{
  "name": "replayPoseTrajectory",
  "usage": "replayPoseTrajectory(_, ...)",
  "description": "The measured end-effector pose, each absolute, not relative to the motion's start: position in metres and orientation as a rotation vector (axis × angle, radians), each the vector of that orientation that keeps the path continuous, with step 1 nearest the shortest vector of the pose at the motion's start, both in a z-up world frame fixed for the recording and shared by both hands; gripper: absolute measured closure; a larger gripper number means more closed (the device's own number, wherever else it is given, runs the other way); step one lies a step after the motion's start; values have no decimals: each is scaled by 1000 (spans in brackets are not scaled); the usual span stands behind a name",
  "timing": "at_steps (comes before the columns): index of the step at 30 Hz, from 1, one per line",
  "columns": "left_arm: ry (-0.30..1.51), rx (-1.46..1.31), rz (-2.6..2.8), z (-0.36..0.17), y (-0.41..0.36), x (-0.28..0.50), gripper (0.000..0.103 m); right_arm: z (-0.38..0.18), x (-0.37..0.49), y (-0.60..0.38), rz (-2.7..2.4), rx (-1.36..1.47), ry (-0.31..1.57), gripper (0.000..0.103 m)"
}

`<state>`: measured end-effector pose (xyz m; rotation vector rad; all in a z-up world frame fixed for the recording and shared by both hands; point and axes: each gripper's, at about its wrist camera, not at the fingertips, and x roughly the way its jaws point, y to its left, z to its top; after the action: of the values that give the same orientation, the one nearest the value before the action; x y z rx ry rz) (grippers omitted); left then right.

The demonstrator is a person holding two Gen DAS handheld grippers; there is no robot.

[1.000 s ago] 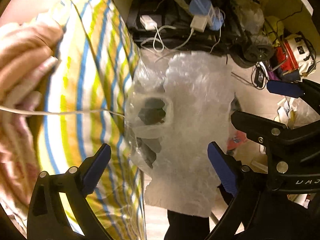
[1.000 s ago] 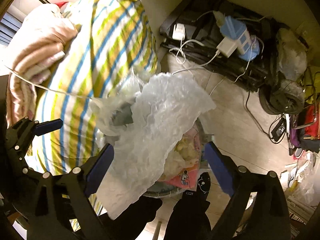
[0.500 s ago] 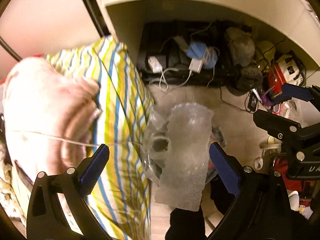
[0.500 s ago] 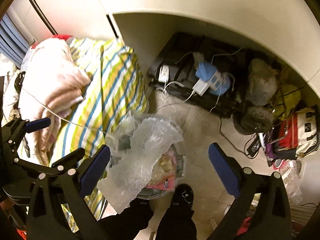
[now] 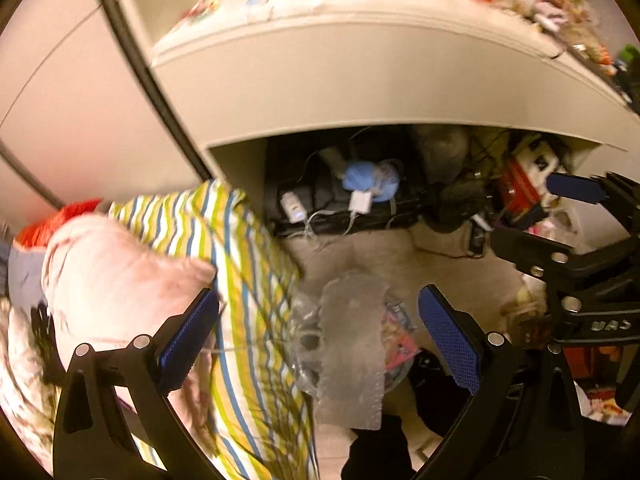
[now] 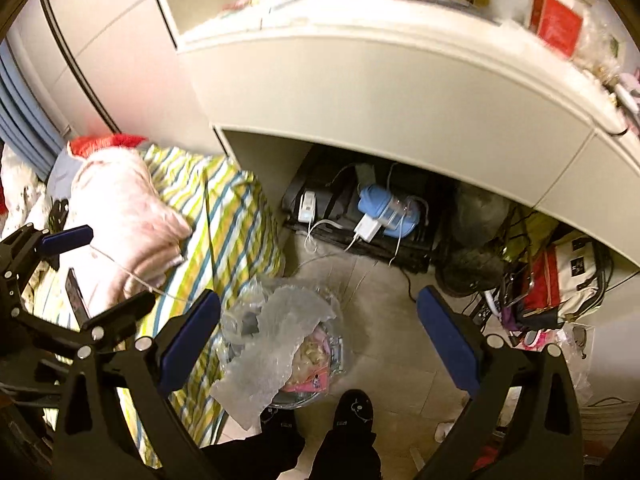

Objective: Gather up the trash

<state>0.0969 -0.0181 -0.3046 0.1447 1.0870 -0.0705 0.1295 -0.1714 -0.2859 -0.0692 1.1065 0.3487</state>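
A crumpled sheet of clear bubble wrap (image 5: 352, 344) (image 6: 272, 352) lies draped over a small trash bin (image 6: 320, 388) on the floor, beside the bed. Pink wrappers (image 5: 396, 336) and a clear plastic bag (image 6: 244, 320) show under it. My left gripper (image 5: 318, 340) hangs well above the bin, open, with nothing between its blue pads. My right gripper (image 6: 320, 340) is also open and empty, high over the same bin. Each gripper shows at the edge of the other's view: the right gripper (image 5: 540, 220), the left gripper (image 6: 92, 272).
A bed with a striped sheet (image 6: 224, 232) and pink blanket (image 6: 120, 216) is at the left. A white desk (image 6: 400, 92) stands ahead, cluttered on top; chargers and cables (image 6: 372, 224) and a red-white bag (image 6: 560, 276) sit under it. A person's black-socked feet (image 6: 352, 412) stand by the bin.
Both grippers have lifted up and back from the bin, so the bubble wrap looks smaller and the desk top has come into view. The bubble wrap stays on the bin.
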Motion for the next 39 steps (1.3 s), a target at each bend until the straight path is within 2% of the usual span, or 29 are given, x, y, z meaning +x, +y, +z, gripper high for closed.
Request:
replayPoseTrajectory(16, 803, 145, 64, -172, -56, 106, 6, -141, 134, -225, 262, 6, 834, 7)
replayPoseTrajectory(25, 716, 78, -5, -128, -79, 119, 6, -112, 131, -265, 177, 40, 785, 7)
replayPoseTrajectory(39, 712, 70, 13, -125, -91, 120, 6, -115, 129, -287, 149, 39, 803, 7)
